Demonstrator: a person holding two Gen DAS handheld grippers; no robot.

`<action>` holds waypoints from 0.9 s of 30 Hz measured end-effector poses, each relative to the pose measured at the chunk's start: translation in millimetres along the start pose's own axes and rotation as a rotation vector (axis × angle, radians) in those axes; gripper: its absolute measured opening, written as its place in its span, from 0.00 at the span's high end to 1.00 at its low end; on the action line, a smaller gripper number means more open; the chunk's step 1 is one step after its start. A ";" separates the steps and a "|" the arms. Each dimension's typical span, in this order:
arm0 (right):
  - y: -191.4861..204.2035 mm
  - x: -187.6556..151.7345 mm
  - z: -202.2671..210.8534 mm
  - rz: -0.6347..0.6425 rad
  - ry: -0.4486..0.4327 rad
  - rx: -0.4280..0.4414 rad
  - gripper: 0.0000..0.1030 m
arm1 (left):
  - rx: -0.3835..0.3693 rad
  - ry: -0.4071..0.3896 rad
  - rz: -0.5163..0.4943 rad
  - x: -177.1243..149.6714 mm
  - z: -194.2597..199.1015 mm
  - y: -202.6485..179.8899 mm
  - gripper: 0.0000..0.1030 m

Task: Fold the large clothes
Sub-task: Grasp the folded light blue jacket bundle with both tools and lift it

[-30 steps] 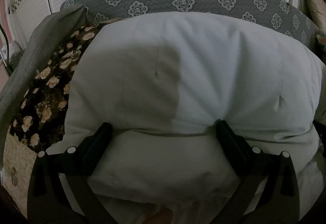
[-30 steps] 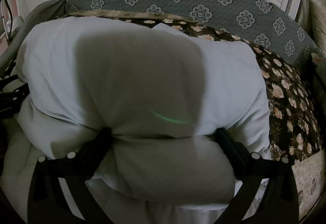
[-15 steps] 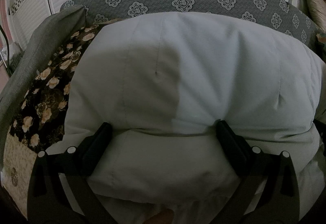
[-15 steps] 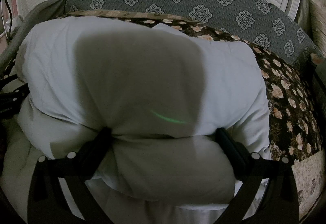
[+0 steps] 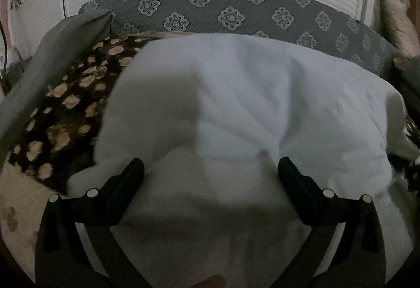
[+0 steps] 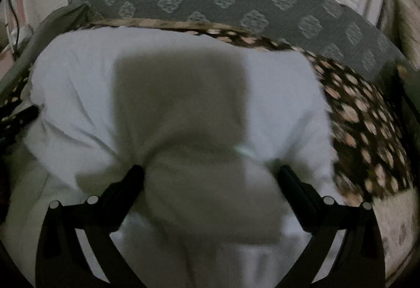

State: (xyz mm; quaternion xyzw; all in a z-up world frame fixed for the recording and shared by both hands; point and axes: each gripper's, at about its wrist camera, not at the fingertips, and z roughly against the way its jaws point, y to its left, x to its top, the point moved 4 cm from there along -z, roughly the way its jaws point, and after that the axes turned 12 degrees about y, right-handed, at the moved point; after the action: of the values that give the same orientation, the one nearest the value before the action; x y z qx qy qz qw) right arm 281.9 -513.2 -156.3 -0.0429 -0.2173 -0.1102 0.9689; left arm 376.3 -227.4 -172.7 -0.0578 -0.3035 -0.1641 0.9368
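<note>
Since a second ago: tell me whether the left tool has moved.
Yes. The left tool has risen or tilted upward: the grey patterned cover sits lower in its view.

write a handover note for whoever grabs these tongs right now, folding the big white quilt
Left tongs: wide open, straddling the near fold of the white quilt, not clamped.
Right tongs: the same, wide open over a bulging fold.
The quilt lies bunched in thick layers on the floral bedspread, the grey patterned cover behind it.
Done: at least one fold, judging by the layers.
Left: probably grip the near edge with both tongs, fold again and square it.
</note>
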 end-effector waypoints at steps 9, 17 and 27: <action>-76.5 -49.3 63.7 -0.112 0.070 -0.027 0.01 | 0.173 0.076 -0.006 -29.9 90.3 72.7 0.03; -101.2 -125.5 101.4 -0.268 0.173 0.051 0.01 | 0.130 0.331 0.210 -96.6 104.8 152.2 0.03; -84.6 -194.3 86.4 -0.446 0.447 0.219 0.02 | 0.028 0.520 0.265 -144.7 118.4 140.5 0.03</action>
State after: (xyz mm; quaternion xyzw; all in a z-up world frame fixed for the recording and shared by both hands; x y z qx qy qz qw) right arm 55.5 -546.2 -159.0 0.1351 -0.0138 -0.3025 0.9434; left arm 249.1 -31.4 -163.1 -0.0400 -0.0454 -0.0456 0.9971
